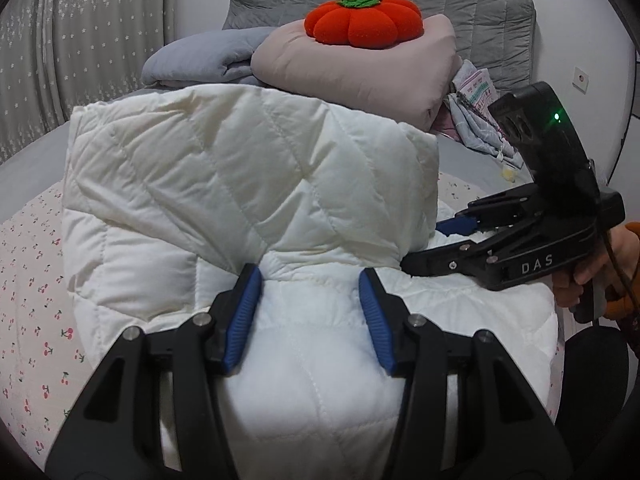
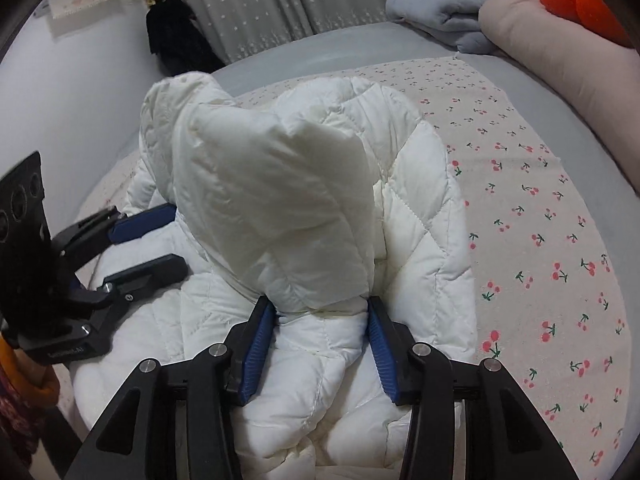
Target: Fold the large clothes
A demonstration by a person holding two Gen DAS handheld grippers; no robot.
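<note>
A white quilted puffer jacket [image 1: 224, 184] lies bunched on the cherry-print sheet [image 1: 28, 280]; it also fills the right wrist view [image 2: 280, 200]. My left gripper [image 1: 310, 276] is open, its blue pads on either side of a jacket fold. My right gripper [image 2: 322, 304] is open too, its pads astride a raised flap of the jacket. Each gripper shows in the other's view: the right gripper [image 1: 432, 246] at the jacket's right edge, the left gripper [image 2: 176, 236] at the jacket's left side, both with jaws apart.
A pink folded duvet [image 1: 360, 68] with a red pumpkin cushion [image 1: 362, 20] and a grey blanket [image 1: 204, 60] lie at the head of the bed. Curtains [image 1: 80, 40] hang at left. A black garment [image 2: 172, 36] hangs by the wall.
</note>
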